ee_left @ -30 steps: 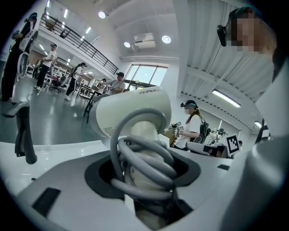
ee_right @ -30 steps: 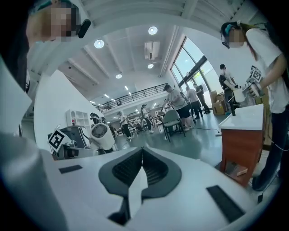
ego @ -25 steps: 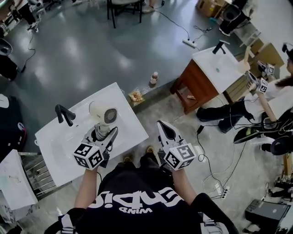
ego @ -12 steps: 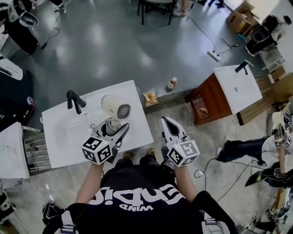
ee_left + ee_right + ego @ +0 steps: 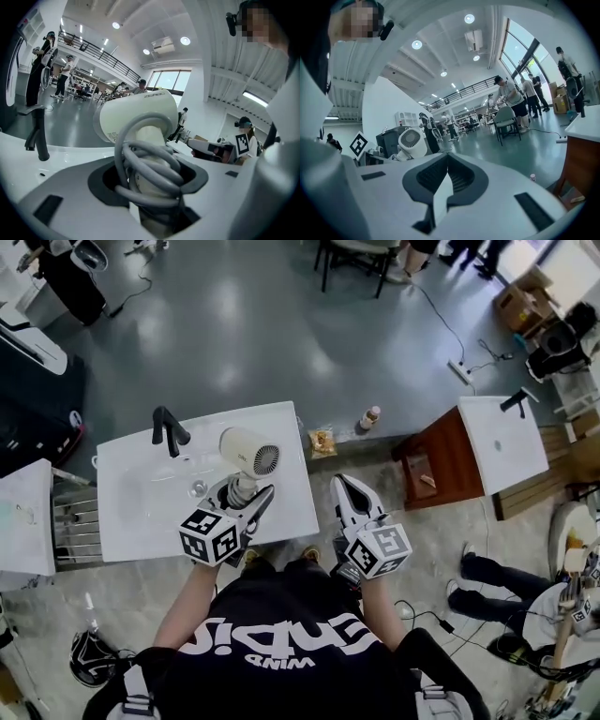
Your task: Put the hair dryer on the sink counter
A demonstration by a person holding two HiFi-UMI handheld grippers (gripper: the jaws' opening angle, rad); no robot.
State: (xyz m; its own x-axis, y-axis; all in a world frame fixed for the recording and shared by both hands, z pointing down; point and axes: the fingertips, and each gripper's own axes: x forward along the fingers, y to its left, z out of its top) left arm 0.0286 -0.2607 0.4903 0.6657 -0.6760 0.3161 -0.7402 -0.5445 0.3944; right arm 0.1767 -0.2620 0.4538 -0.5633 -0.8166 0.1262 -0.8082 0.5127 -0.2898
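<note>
Cream hair dryer point(image 5: 246, 450) in left hand-held gripper point(image 5: 248, 493) over sink counter point(image 5: 283, 507); right hand-held gripper point(image 5: 342, 486) closed, off edge.

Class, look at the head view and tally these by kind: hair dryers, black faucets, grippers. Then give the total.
Hair dryer: 1
Black faucets: 2
Grippers: 2, the left gripper and the right gripper
Total: 5
</note>
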